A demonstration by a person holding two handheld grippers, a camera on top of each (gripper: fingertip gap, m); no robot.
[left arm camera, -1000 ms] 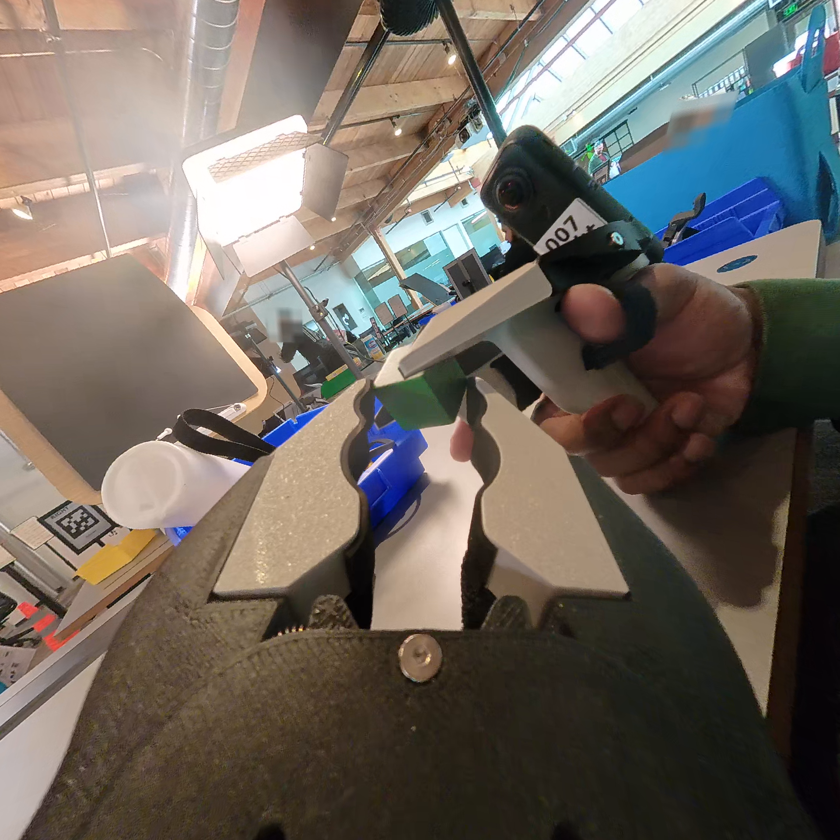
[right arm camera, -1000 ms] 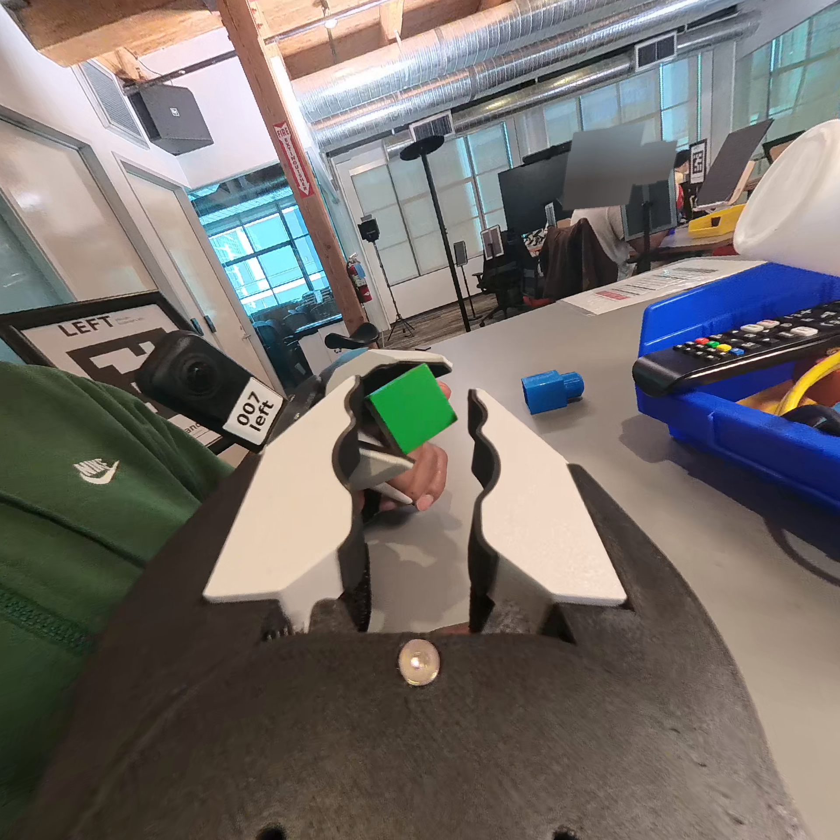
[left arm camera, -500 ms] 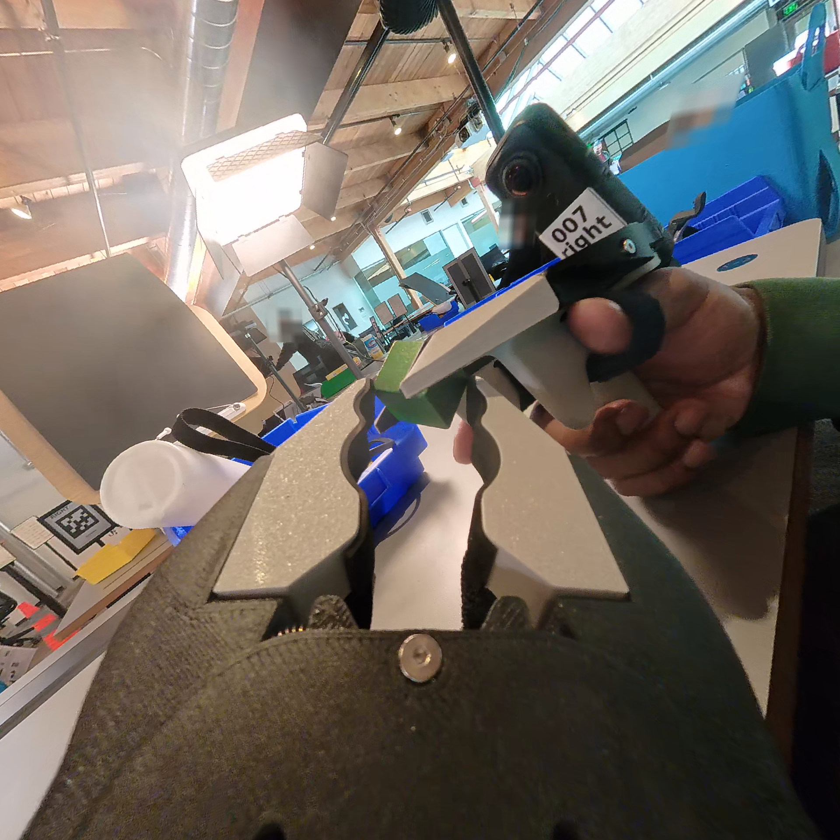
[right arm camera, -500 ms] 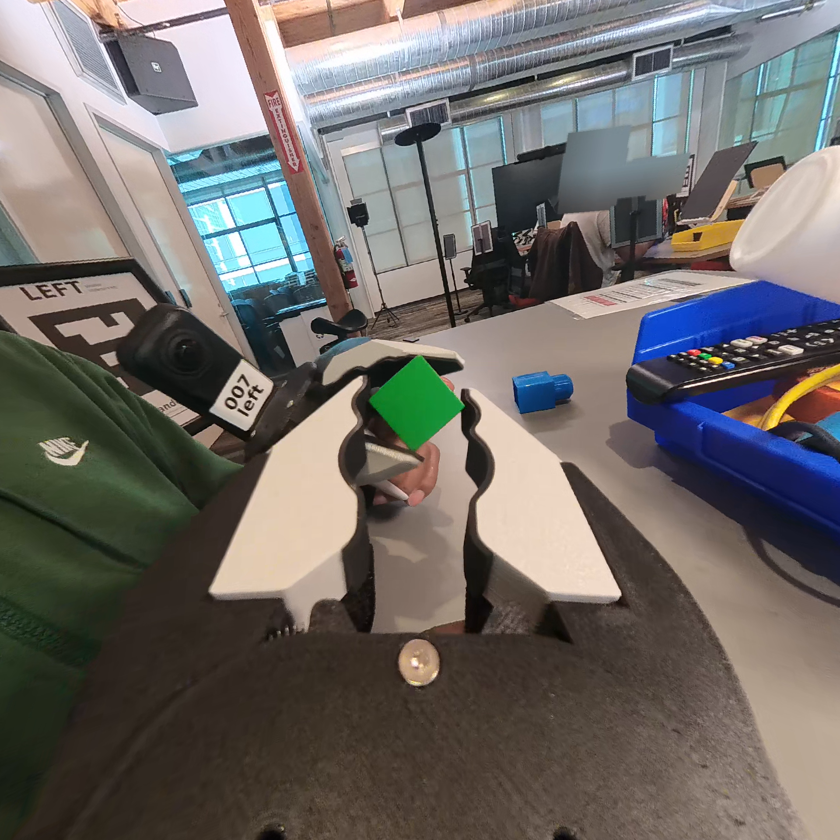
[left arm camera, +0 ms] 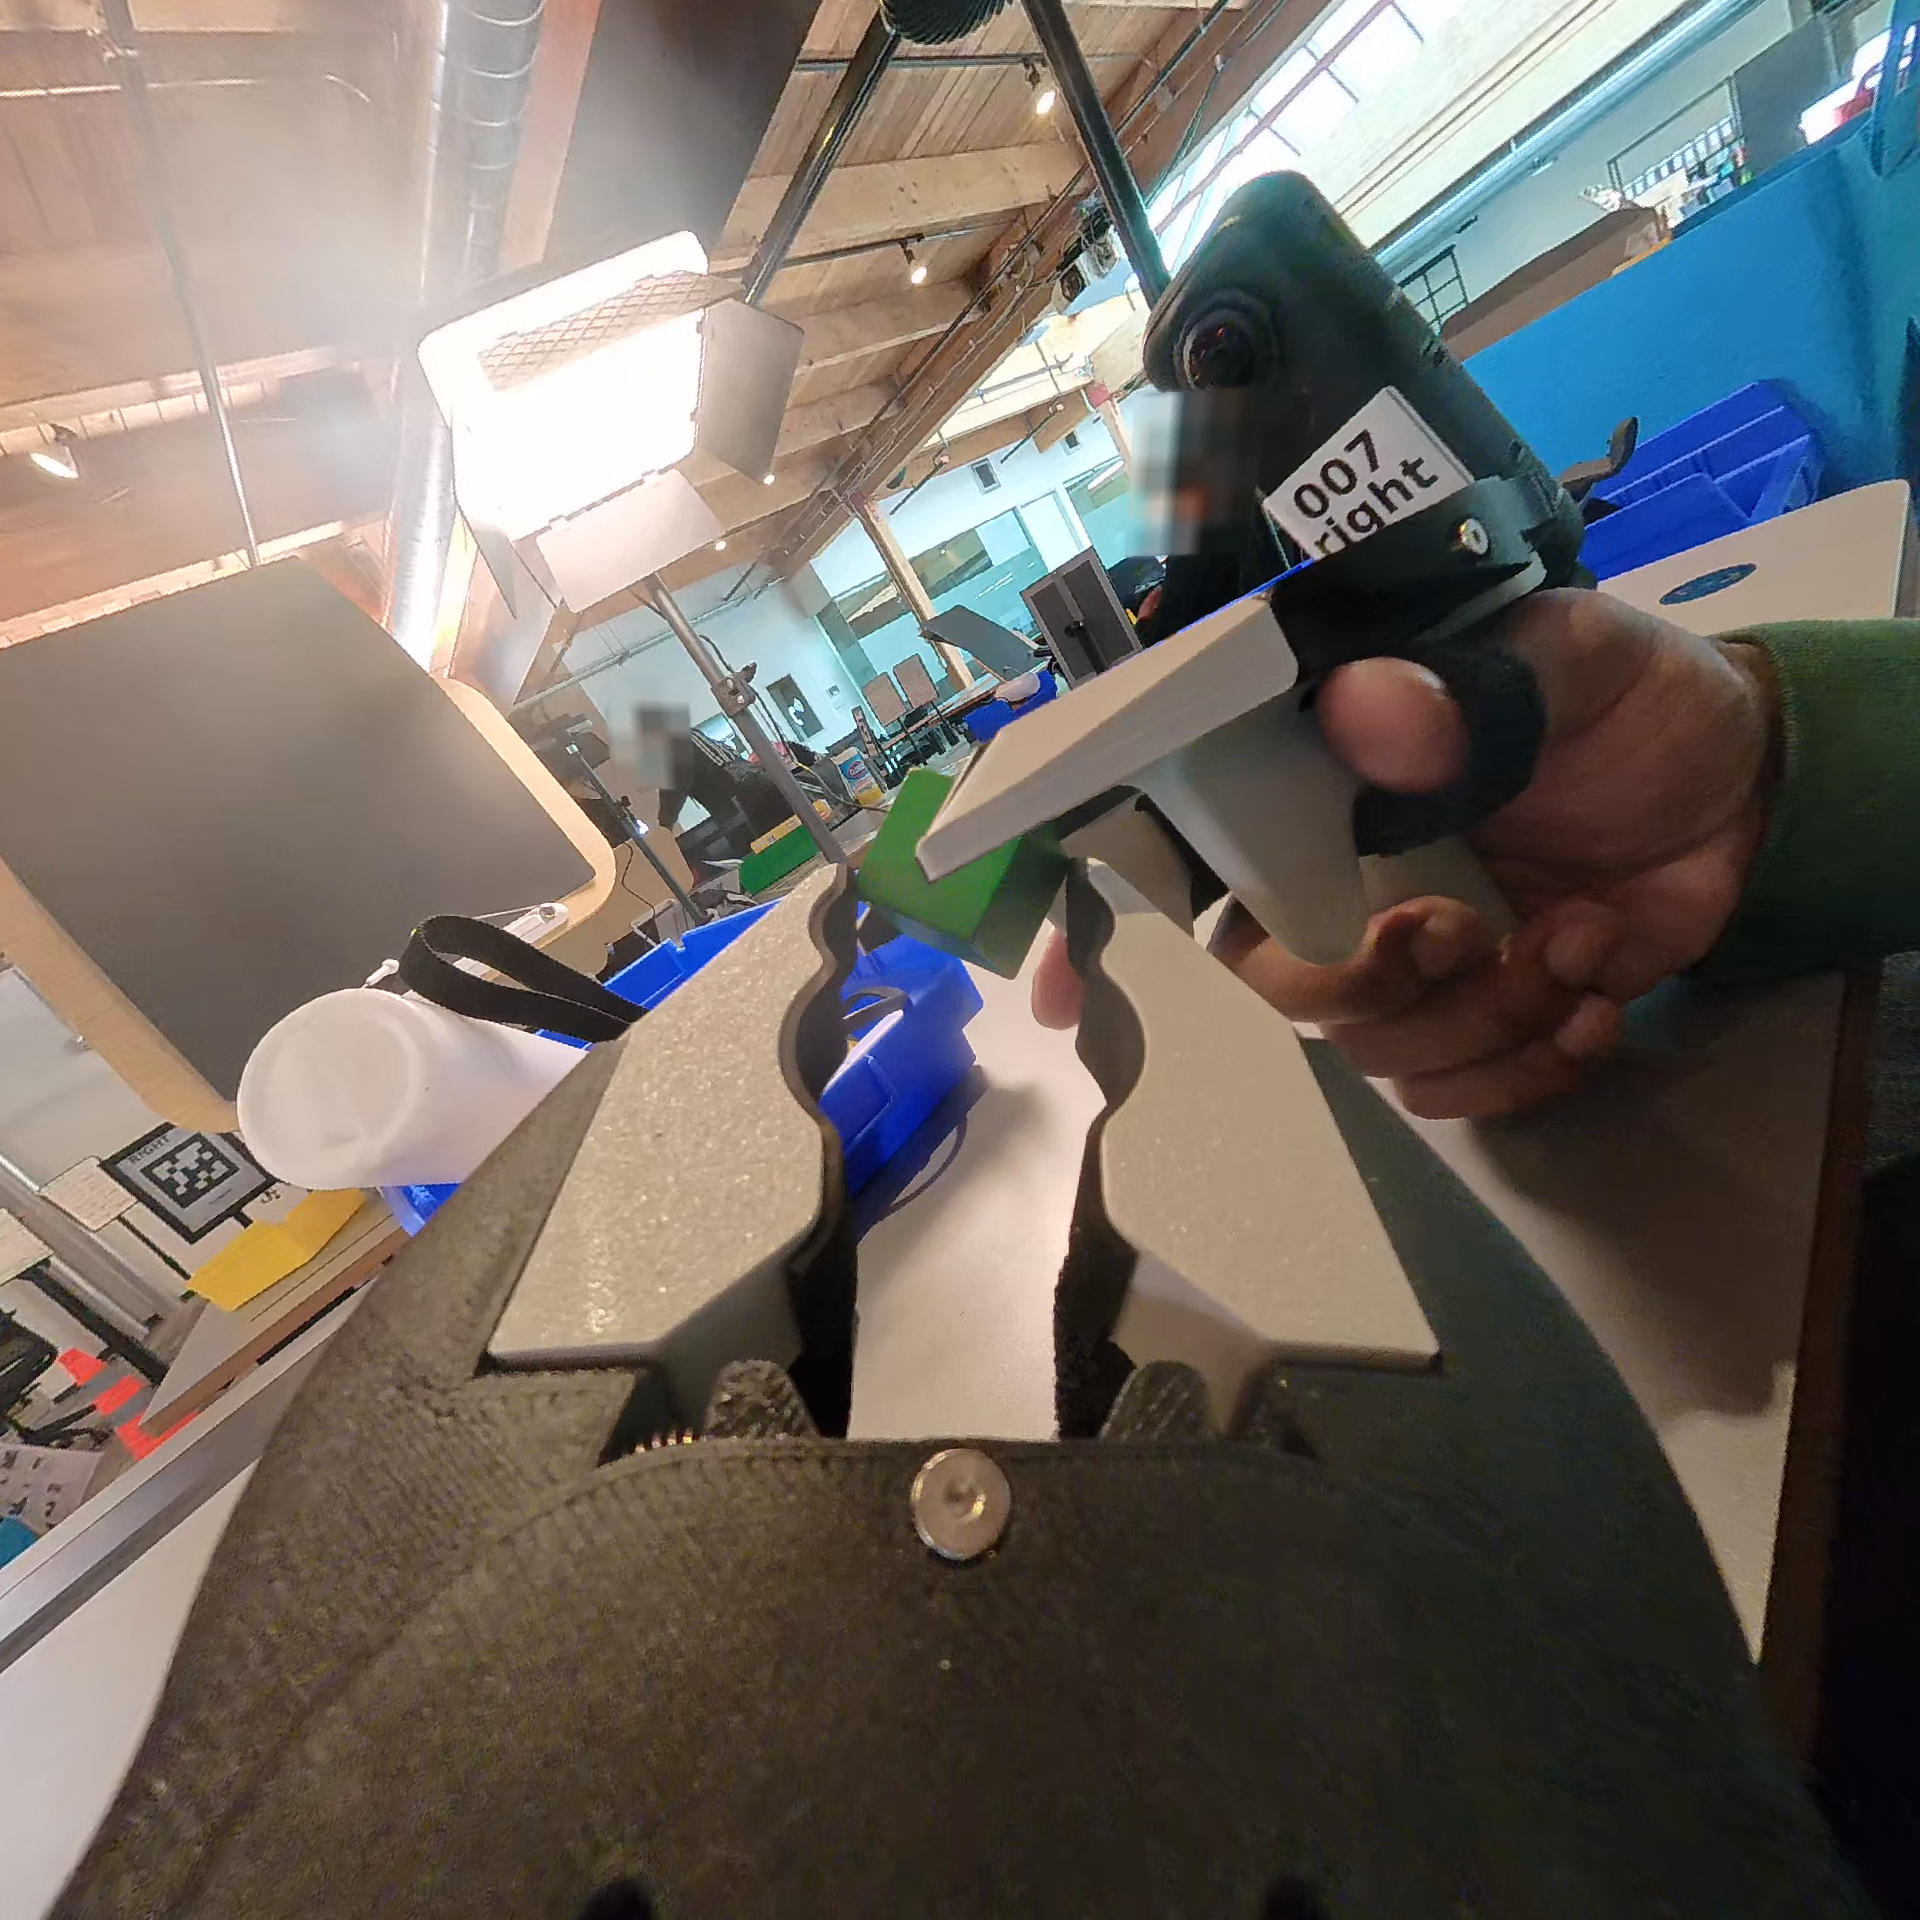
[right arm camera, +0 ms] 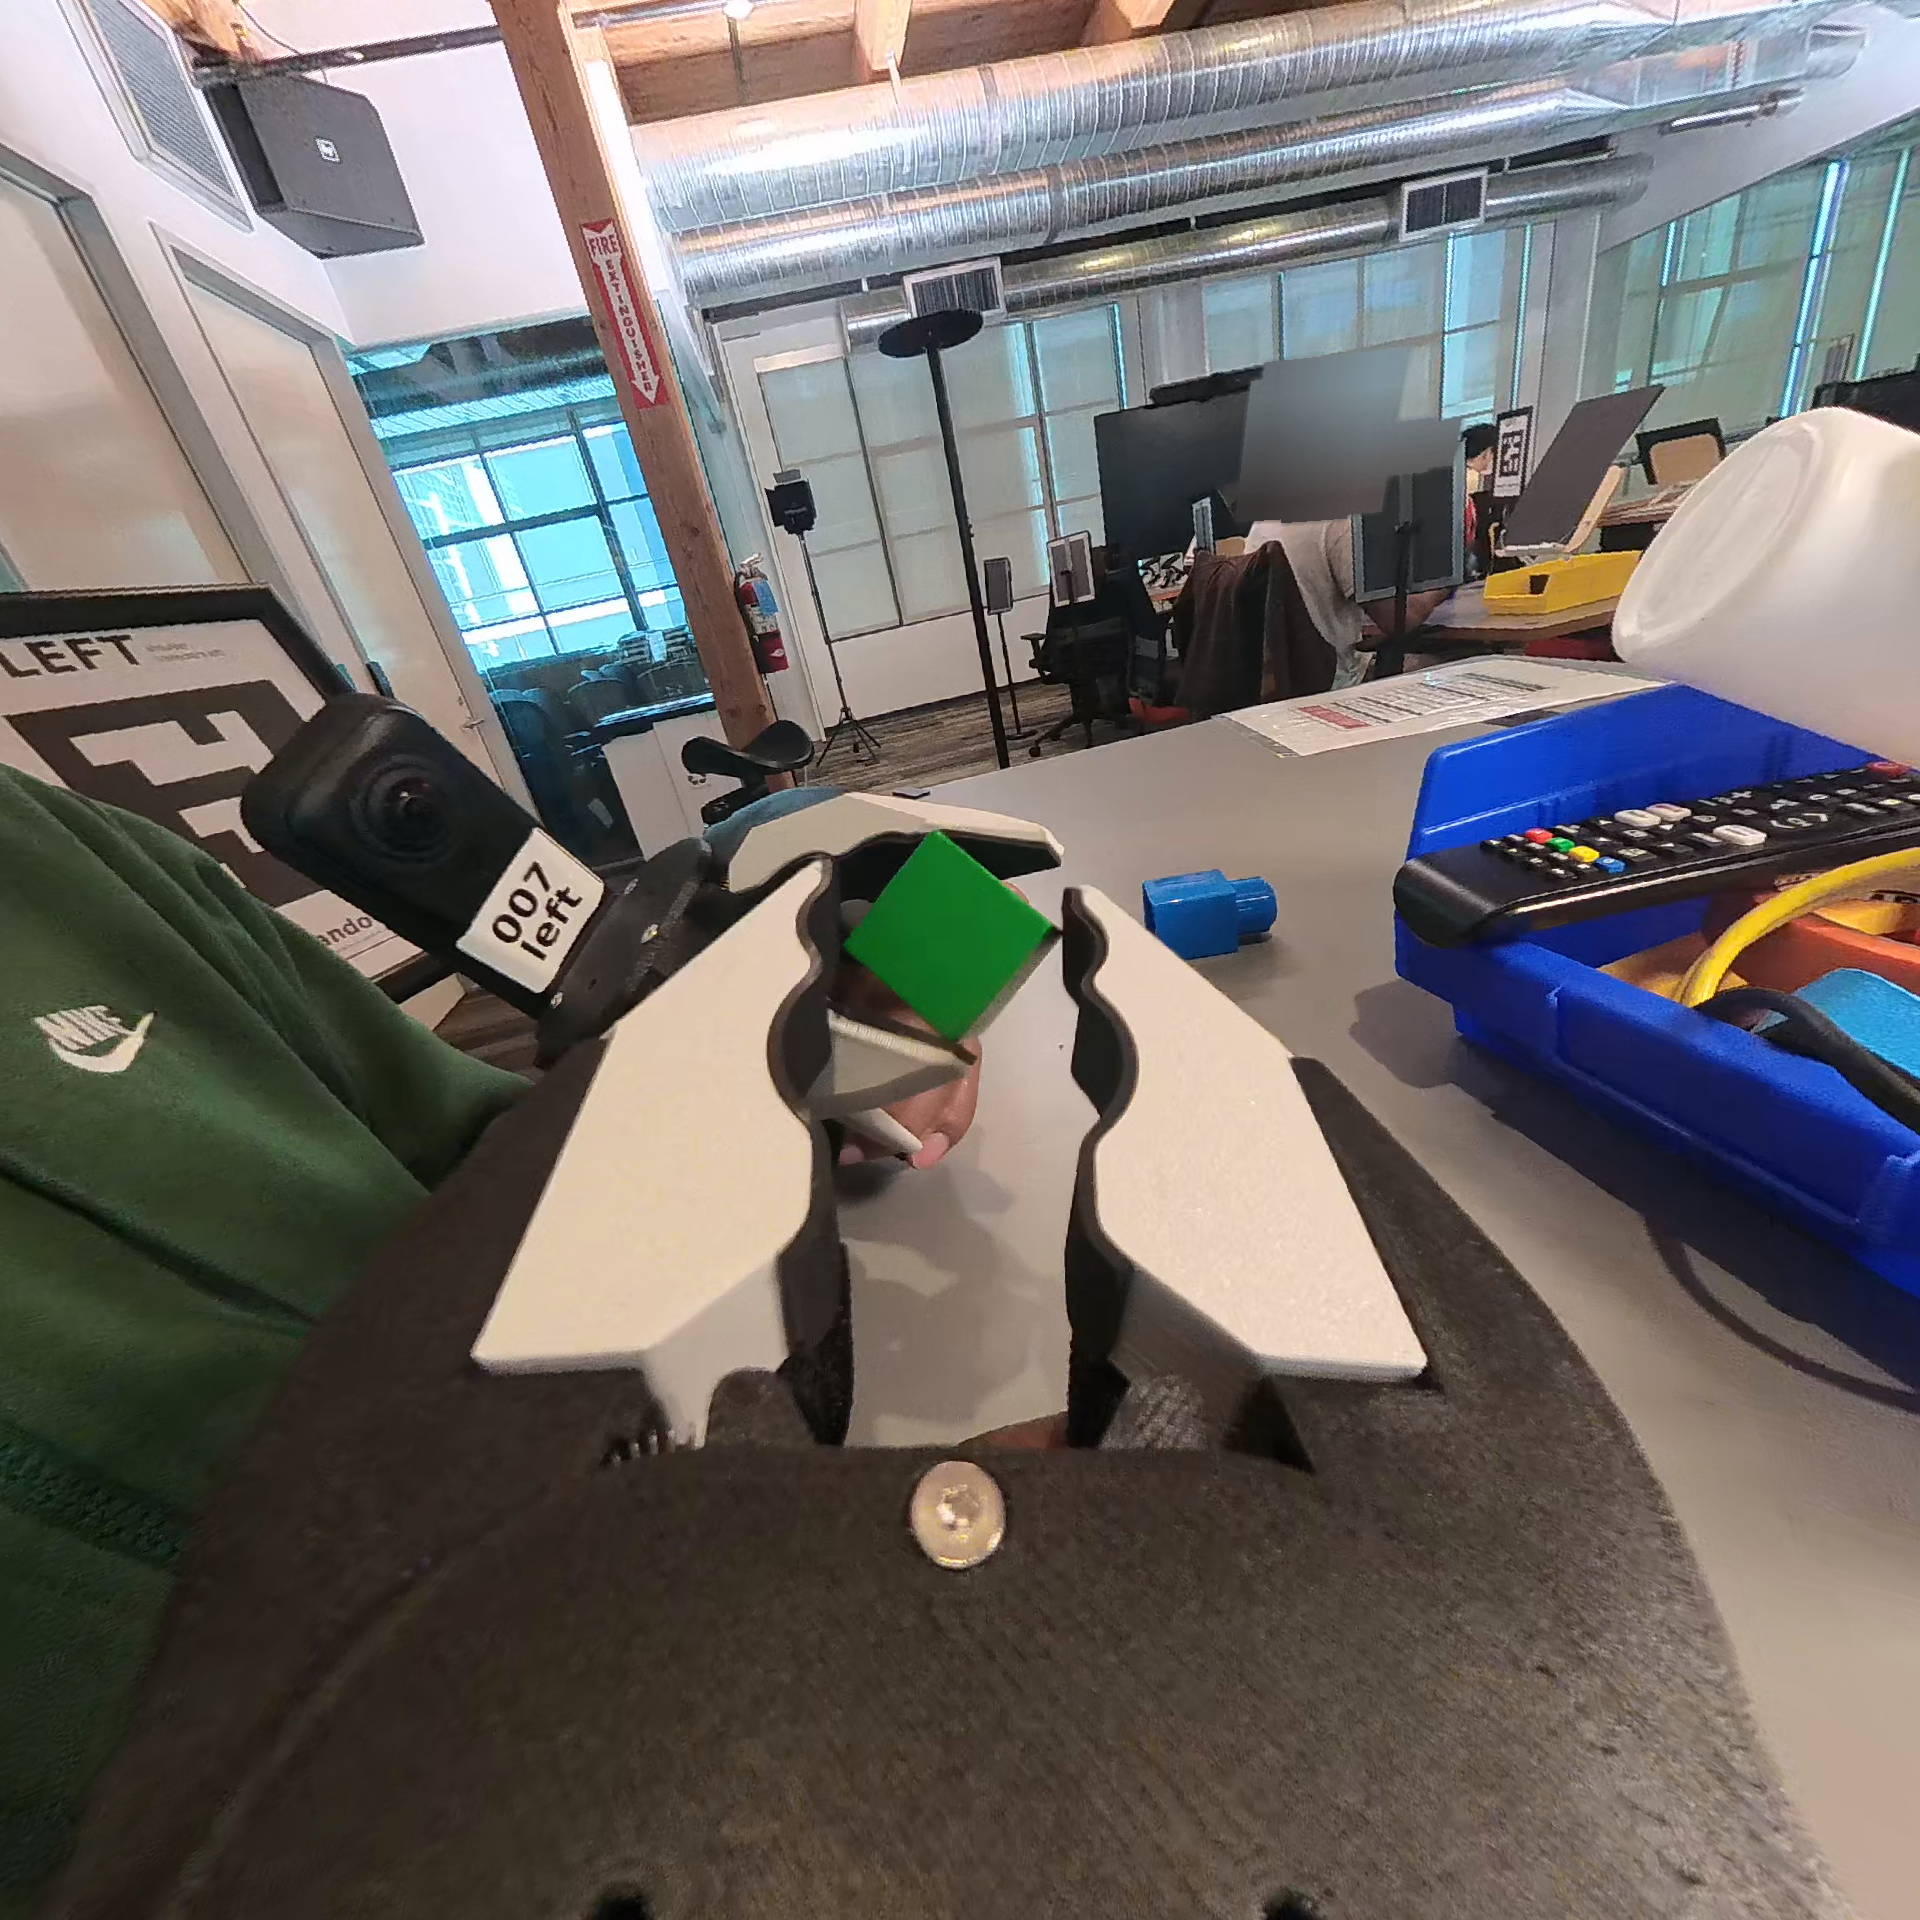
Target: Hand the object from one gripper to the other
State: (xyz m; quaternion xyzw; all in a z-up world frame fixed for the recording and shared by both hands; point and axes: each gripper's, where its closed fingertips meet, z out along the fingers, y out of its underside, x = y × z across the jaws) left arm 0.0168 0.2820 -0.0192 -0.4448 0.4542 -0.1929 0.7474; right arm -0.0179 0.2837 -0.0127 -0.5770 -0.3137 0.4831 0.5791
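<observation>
Left wrist view: shows, from the left, a dark panel (left arm camera: 260, 810), a lit lamp (left arm camera: 582, 384) under a wooden ceiling, a white bottle (left arm camera: 384, 1081) lying over a blue bin (left arm camera: 904, 1049), then the grey surface (left arm camera: 956, 1299). Finds the left gripper (left arm camera: 956, 904) clamped on a green cube (left arm camera: 925, 883) at its fingertips, clear of the surface.

Right wrist view: takes in a green sleeve (right arm camera: 208, 1091) at left, a small blue part (right arm camera: 1205, 914) on the surface, and a black remote (right arm camera: 1662, 842) across the bin at right, with a glass-walled office behind. Finds the right gripper (right arm camera: 940, 935) with fingers apart, straddling the cube crosswise. Puts one cube corner right at the right-hand finger, contact not clear.
</observation>
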